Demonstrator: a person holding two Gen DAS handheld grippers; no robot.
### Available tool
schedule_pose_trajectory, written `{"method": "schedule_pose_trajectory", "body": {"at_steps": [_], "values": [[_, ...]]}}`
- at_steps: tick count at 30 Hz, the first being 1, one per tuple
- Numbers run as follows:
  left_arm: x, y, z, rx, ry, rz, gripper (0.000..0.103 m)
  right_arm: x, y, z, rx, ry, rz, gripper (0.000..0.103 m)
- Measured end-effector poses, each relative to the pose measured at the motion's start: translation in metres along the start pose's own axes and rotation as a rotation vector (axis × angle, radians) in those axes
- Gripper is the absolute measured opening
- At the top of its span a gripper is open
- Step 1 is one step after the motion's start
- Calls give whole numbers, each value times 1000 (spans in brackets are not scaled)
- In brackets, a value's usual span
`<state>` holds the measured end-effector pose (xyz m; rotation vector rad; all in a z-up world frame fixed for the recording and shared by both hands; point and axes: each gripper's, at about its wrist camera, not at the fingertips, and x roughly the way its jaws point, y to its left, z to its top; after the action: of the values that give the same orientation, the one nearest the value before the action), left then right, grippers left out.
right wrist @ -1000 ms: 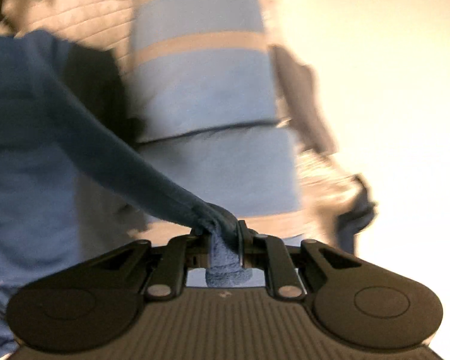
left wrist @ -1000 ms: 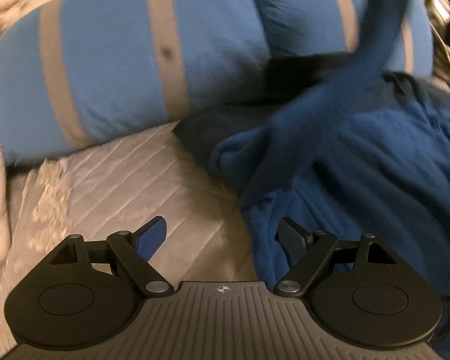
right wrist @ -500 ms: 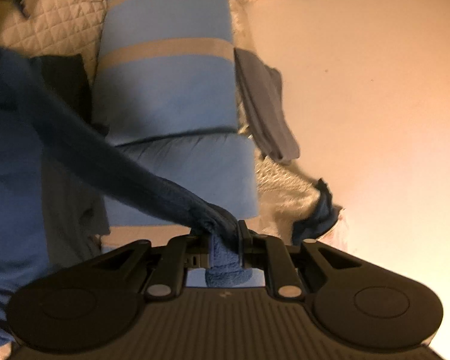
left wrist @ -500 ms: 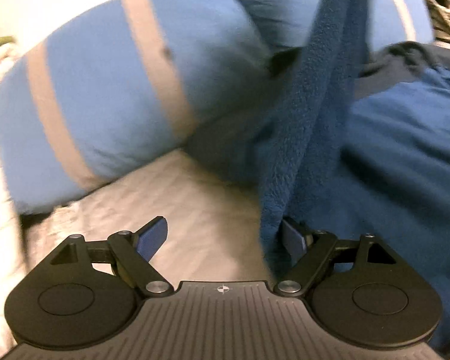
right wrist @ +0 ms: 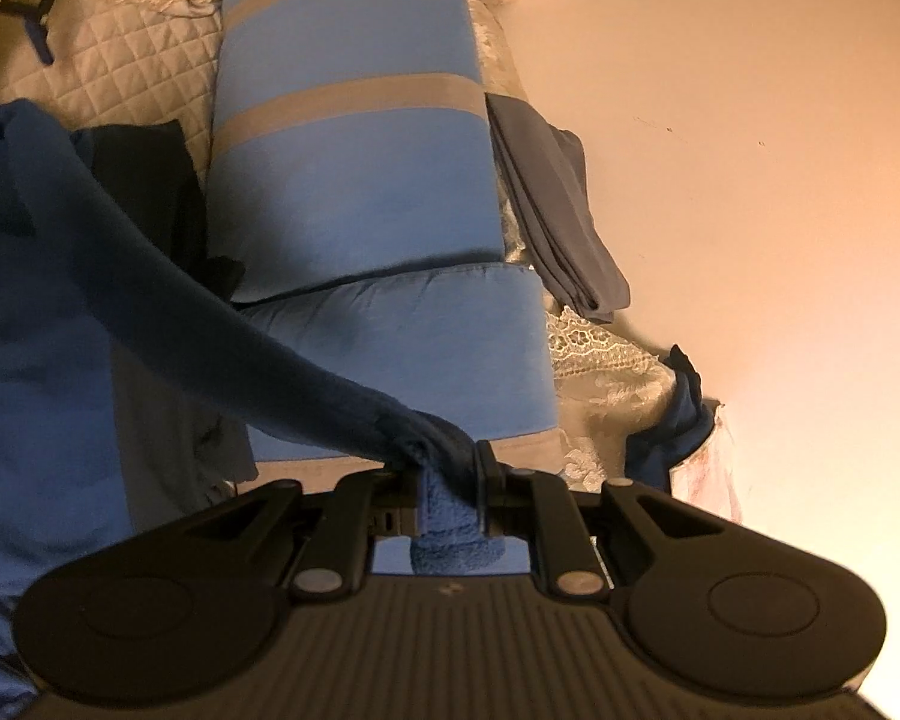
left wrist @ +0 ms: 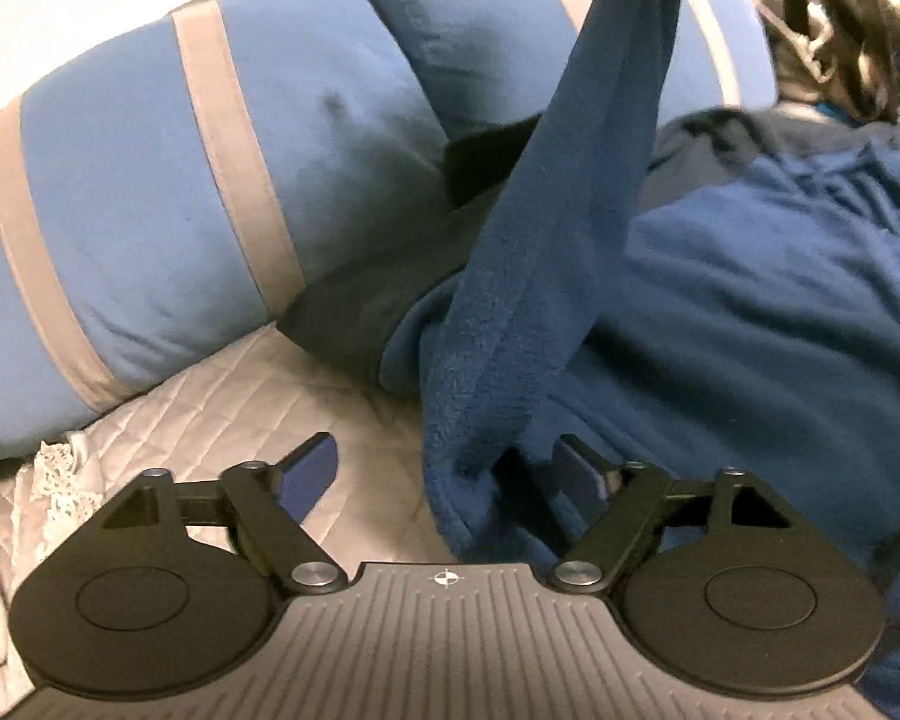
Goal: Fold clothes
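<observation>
The left gripper (left wrist: 444, 468), jaws spread, now has the raised sleeve (left wrist: 576, 222) hanging between its fingers. The right gripper (right wrist: 447, 480) clamps the sleeve's cuff (right wrist: 450, 546), lifted higher than before above the fleece top (left wrist: 750, 312) on the bed (left wrist: 222, 396), readying a fold.

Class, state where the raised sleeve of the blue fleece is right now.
In the right wrist view the sleeve stretches from lower centre, pinched in the right gripper, up-left across the striped blue pillows to the fleece.

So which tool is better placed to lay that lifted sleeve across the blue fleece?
Right, probably. The right tool is shut on the sleeve, holding it raised. The left tool is open, gripping nothing, low beside the blue fleece.
</observation>
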<state>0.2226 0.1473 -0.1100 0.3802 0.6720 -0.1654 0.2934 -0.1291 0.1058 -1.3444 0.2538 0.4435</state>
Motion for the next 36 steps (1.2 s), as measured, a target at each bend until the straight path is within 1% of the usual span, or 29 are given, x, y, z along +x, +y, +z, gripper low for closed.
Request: {"method": "schedule_pose_trajectory", "body": {"at_steps": [1,2,3,4,5,6,7,8,11,12,16,18,21,23,25,26,29,32,33,34,35,36], "values": [[5,1,3,-12,16,5,49,2,4,-5,7,7,12,14],[9,2,5,-40,36,7,37,3,7,-11,14,13,25,14],[10,5,7,-72,52,8,28,5,11,-16,21,20,37,14],[11,9,10,-103,61,14,24,6,14,-22,28,26,50,14],[9,14,12,-130,57,24,17,8,18,-27,35,33,62,14],[6,20,14,-157,49,37,15,9,21,-32,42,40,75,14],[2,25,16,-182,40,54,15,11,25,-38,49,46,87,13],[0,28,16,-183,36,65,15,13,28,-43,56,53,99,13],[-5,33,14,-154,31,86,15,17,39,-59,78,73,137,13],[-5,30,13,-117,35,99,15,17,48,-67,87,77,157,13],[1,15,4,49,58,156,15,-1,113,-103,94,74,264,12],[7,12,-1,82,77,174,15,-14,148,-115,84,64,324,12],[14,6,-4,125,108,200,17,-30,191,-123,86,48,431,11],[18,1,-5,154,129,217,18,-36,209,-125,98,46,497,11],[21,-2,-5,160,146,232,18,-40,223,-127,114,45,559,11],[22,-3,-4,161,154,240,19,-41,229,-127,120,47,577,11],[24,-1,-4,125,167,235,21,-38,238,-126,119,56,580,11],[21,7,-6,51,162,207,22,-36,238,-125,136,66,583,13],[20,10,-6,23,158,196,22,-36,236,-124,145,67,587,23],[19,15,-6,-11,154,183,22,-37,234,-124,159,64,589,41],[17,19,-7,-46,150,169,23,-38,229,-125,180,58,598,50],[16,24,-7,-81,147,156,23,-39,223,-127,211,50,616,63]]}}
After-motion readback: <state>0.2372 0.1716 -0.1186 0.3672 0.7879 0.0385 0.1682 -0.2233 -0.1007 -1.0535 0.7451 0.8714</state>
